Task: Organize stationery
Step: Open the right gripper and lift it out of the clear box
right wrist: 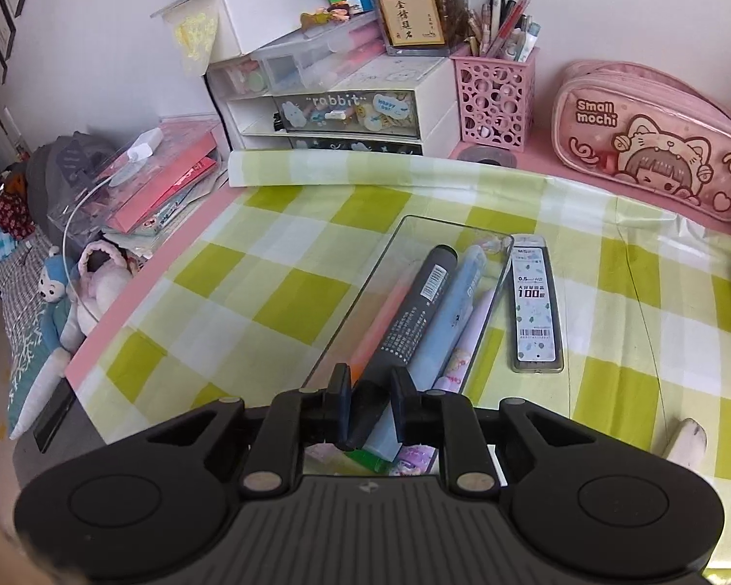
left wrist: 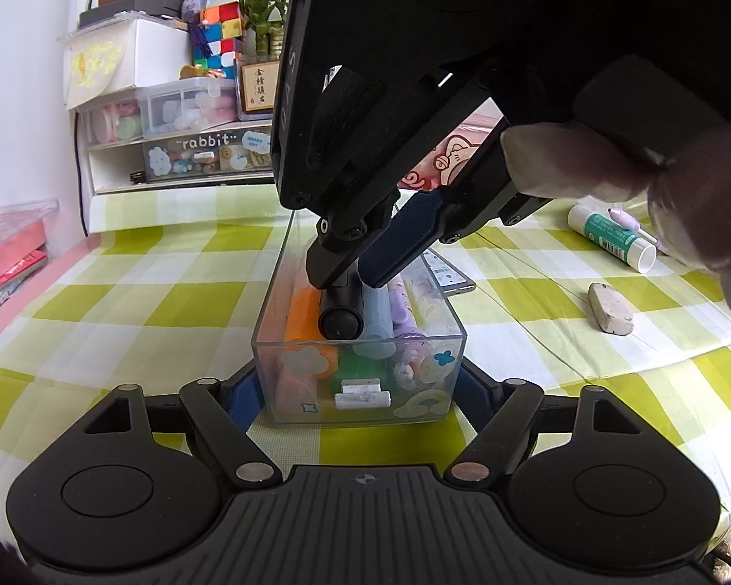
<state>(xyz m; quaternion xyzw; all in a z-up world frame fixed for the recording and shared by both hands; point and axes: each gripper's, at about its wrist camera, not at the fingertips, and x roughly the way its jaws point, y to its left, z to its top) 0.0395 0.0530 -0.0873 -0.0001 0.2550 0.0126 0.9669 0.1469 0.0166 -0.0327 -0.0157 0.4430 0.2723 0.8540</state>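
A clear box (left wrist: 268,292) with stickers lies lengthwise on the green checked cloth. My left gripper (left wrist: 358,390) is shut on its near end, one pad against each side wall. Inside lie an orange pen (left wrist: 303,317), a blue pen (left wrist: 377,321) and purple ones. A dark grey marker (right wrist: 414,307) rests on top of them; its round end (left wrist: 340,322) faces the left wrist camera. My right gripper (right wrist: 370,380) points steeply down into the box (right wrist: 438,218), narrowly open, with the marker's near end between its pads but not clamped.
A lead refill case (right wrist: 536,307) lies right of the box. A glue stick (left wrist: 609,236) and a worn eraser (left wrist: 610,314) lie further right. A pink pencil case (right wrist: 648,146), pink pen holder (right wrist: 494,97) and drawer unit (right wrist: 346,112) line the back. A hand (left wrist: 697,195) holds the right gripper.
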